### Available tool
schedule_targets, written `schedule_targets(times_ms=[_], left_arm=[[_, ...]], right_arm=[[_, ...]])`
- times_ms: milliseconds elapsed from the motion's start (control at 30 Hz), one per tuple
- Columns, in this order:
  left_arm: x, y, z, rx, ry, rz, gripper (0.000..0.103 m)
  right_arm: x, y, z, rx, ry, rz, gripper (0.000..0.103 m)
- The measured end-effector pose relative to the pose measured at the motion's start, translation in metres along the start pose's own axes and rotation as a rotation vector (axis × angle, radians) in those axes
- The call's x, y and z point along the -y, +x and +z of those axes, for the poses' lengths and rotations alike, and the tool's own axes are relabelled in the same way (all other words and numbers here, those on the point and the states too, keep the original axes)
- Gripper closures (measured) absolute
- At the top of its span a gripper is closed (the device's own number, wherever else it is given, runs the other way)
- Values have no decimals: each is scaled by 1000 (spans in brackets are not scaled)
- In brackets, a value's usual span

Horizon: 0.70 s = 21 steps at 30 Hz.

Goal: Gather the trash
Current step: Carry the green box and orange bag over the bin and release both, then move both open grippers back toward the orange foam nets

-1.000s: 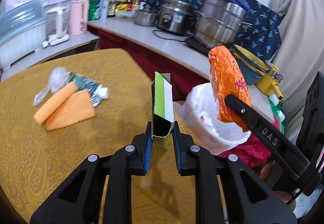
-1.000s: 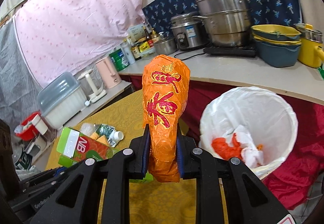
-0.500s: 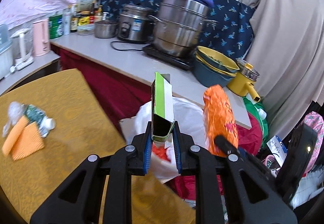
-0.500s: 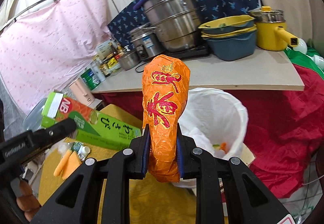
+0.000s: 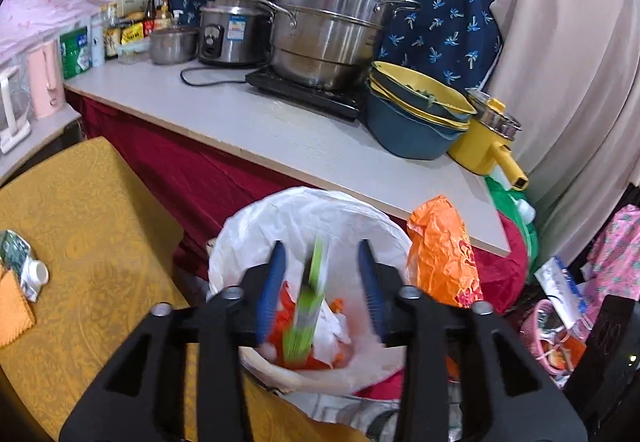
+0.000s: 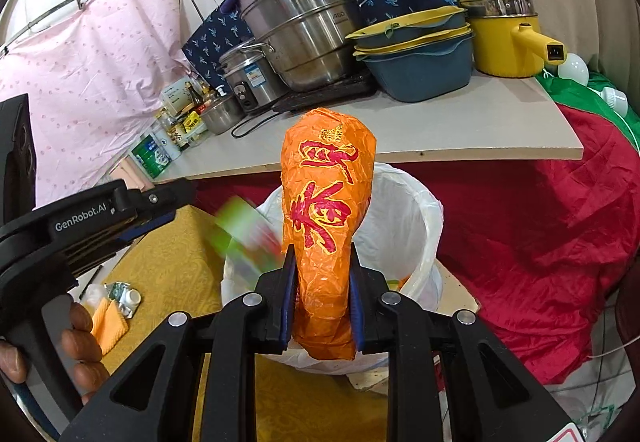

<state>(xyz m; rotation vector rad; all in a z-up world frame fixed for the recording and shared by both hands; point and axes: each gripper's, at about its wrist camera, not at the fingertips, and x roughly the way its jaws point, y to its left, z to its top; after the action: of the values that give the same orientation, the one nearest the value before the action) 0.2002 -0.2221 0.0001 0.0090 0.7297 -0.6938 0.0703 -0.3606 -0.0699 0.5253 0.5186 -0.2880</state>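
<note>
Left wrist view
Your left gripper point(image 5: 320, 282): over the trash bin point(image 5: 248, 226); its jaws have just been opening, and both pads stand clear of the carton.
Green carton point(image 5: 308, 306): blurred, loose between the blue pads, above the bin's mouth.
Trash bin: white liner, crumpled orange and white scraps inside; it sits between the yellow table point(image 5: 100, 226) and the grey counter point(image 5: 304, 138).
Orange wrapper point(image 5: 444, 254): just right of the bin's rim.
Leftover litter point(image 5: 20, 274): on the table, well left of the bin.

Right wrist view
Your right gripper point(image 6: 322, 294): jaws clamped on the orange wrapper point(image 6: 328, 210), which stands upright in front of the bin point(image 6: 416, 226).
Green carton point(image 6: 244, 234): a blur at the bin's left rim.
Your left gripper point(image 6: 160, 206): left of the bin, held by your left hand point(image 6: 80, 338).
</note>
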Motion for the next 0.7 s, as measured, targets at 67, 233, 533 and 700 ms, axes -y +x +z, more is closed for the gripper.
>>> schedule_targets(times_ms=[67, 233, 533, 700], left_arm=[[-1, 2, 1, -3, 5, 6, 61], [-12, -1, 2, 8, -16, 31, 46], [-31, -14, 2, 28, -40, 75, 39], [-39, -24, 0, 35, -51, 87, 38]], right_arm=[[1, 6, 2, -4, -2, 0, 81], [-6, 18, 6, -9, -17, 6, 73], [-20, 21, 10, 11, -16, 19, 49], [-28, 13, 12, 19, -23, 30, 48]])
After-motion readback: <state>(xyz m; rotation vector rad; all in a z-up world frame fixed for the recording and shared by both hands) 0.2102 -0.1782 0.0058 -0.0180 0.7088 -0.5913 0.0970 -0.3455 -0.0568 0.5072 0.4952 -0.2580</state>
